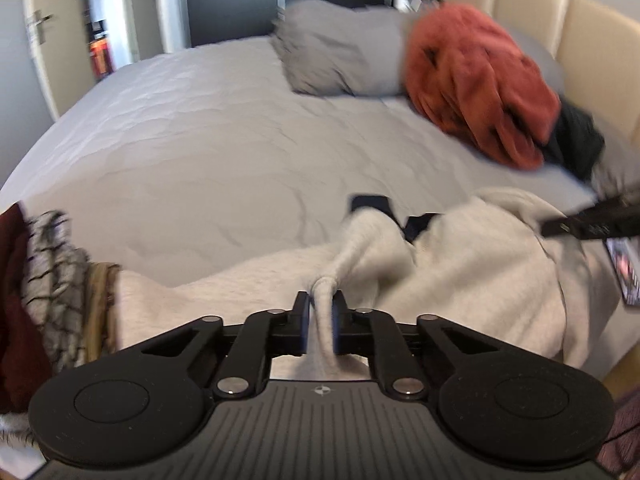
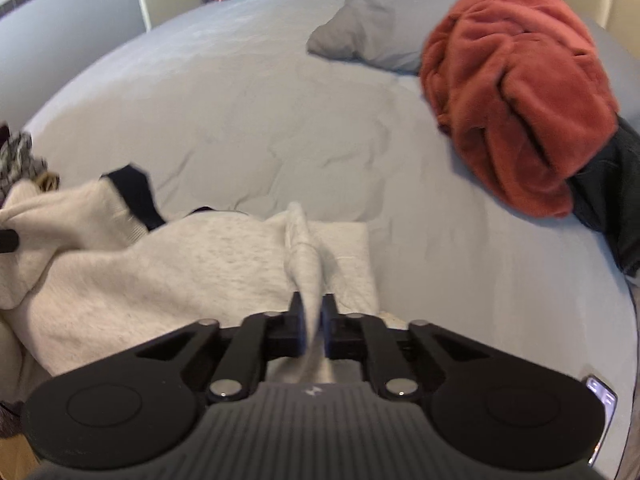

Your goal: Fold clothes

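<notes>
A cream sweatshirt [image 1: 472, 264] with a dark navy collar lining [image 1: 370, 202] lies crumpled along the near edge of the bed. In the left wrist view my left gripper [image 1: 323, 300] is shut on a pinched ridge of its fabric, which runs back between the jaws. In the right wrist view my right gripper [image 2: 312, 304] is shut on another fold of the same cream sweatshirt [image 2: 168, 276]. The right gripper also shows as a dark bar [image 1: 588, 222] at the garment's right side. The left one pokes in at the left edge [image 2: 8, 240] of the right wrist view.
The bed has a pale grey cover [image 1: 192, 152] with a grey pillow [image 1: 340, 56] at its head. A rust-red fleece [image 1: 480, 84] lies over a dark garment [image 1: 576, 144] near the beige headboard [image 1: 576, 24]. Patterned and maroon clothes [image 1: 44, 272] are piled at the left. A phone [image 2: 600, 400] lies at the right.
</notes>
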Motion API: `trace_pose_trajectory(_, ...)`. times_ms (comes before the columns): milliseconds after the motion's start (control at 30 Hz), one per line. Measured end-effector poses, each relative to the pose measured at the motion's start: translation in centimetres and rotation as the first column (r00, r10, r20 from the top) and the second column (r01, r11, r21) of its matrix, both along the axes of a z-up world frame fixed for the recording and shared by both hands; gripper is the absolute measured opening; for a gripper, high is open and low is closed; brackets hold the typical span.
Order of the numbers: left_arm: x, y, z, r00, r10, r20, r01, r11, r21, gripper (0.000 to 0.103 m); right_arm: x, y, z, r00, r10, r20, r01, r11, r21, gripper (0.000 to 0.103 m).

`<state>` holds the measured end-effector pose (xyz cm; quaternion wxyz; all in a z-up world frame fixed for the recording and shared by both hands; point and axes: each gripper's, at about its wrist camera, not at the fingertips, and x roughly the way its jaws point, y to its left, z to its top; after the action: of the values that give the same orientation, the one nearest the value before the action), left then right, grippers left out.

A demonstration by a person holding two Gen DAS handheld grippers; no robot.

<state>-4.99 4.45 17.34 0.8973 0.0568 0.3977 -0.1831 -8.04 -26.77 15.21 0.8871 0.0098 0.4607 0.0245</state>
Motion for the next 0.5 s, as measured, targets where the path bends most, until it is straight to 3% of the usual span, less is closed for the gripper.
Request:
trace_pose_trajectory(167,-0.8,5.4,2.1,0.994,0.099,0.038,-0.096,0.992,-0.076,0.005,-2.8,-3.1,2.9,0.992,-0.095,0.081,0.096,0.995,-0.010,0.004)
trace_pose_trajectory(300,-1.5,7.8,2.9,0.993,0.114,0.027,-0.111,0.989,-0.096,0.004,-5.2,-5.3,3.5,0.987,-0.140,0.073,0.138,0.990,0.038,0.004)
trace_pose_trajectory(500,-2.9,7.8,-0.3,0.996,0.065,-0.069,-0.061,0.997,0.057,0.003,-8.1,-4.8,0.4,0.996,-0.083,-0.034,0.083,0.997,-0.011,0.004)
